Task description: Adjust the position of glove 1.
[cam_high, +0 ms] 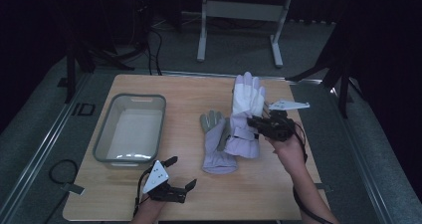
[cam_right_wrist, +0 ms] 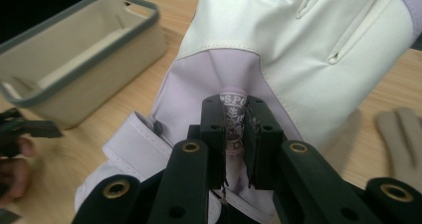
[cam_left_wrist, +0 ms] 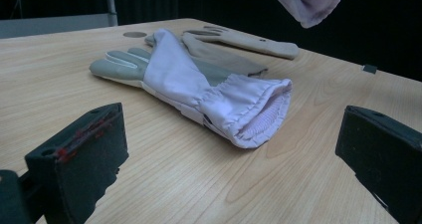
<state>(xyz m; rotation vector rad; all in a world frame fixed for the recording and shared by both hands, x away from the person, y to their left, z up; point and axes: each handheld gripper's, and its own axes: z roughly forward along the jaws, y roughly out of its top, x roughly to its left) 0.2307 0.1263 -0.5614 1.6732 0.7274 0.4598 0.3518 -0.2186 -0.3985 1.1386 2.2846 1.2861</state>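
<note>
Right gripper [cam_high: 257, 123] clamped on the white glove [cam_high: 245, 115] — jaws pinch a labelled fabric tab at its wrist, glove lifted off the table [cam_high: 179, 87], fingers pointing away from the claw. Left gripper [cam_high: 180, 173] wide open, holding nothing, low near the table's front edge. Second glove [cam_left_wrist: 199, 82] lies flat just ahead of it, cuff toward its jaws. Grey bin [cam_high: 130, 128] sits beyond the left gripper.
</note>
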